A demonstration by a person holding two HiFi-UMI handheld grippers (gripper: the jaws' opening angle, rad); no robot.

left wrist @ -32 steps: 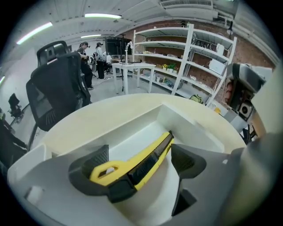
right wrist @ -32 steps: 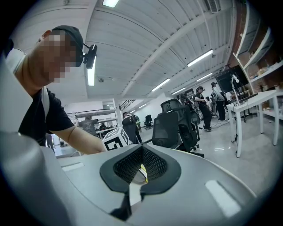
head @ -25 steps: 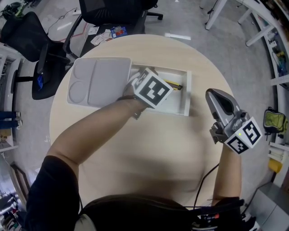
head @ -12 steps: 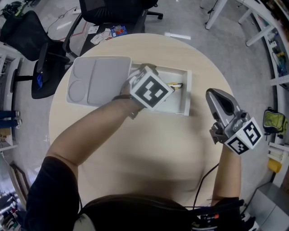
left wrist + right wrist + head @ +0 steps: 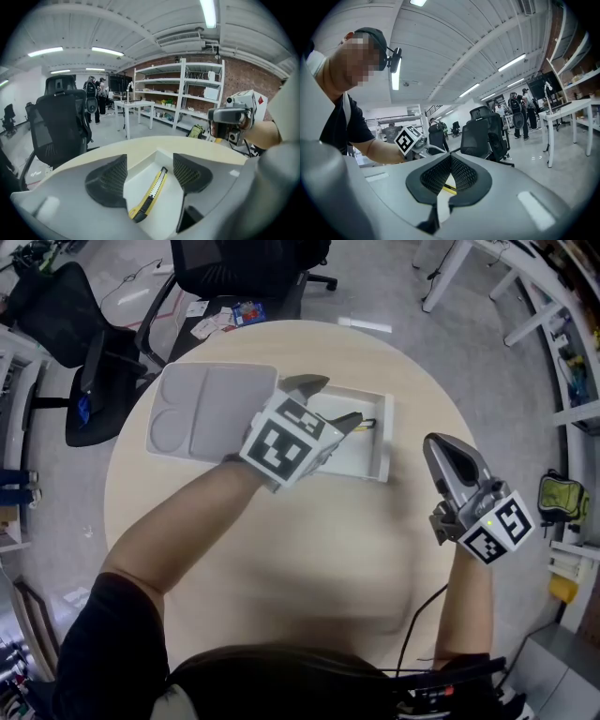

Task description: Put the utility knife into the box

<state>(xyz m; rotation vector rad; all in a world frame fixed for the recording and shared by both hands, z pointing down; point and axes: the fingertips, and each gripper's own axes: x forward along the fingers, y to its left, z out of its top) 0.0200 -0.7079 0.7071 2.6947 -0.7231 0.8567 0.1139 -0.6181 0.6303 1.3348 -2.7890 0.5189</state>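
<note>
Inside the box (image 5: 385, 442), the utility knife (image 5: 151, 194) is seen lying flat, released. The left claw (image 5: 328, 404) is held above it, jaws apart but closing on nothing; the right claw (image 5: 448, 457) is pinched together, empty. Placement is judged complete; only withdrawal remains.

Utility knife (image 5: 366, 424): in your head view only its tip shows in the box (image 5: 373, 463). The rest lies under your left gripper (image 5: 328, 401), whose jaws are closing, the knife in line between them, untouched.
Box: left end covered likewise.
Right gripper view: knife a yellow sliver (image 5: 449, 189).
Table (image 5: 309, 549): near edge behind your torso.
</note>
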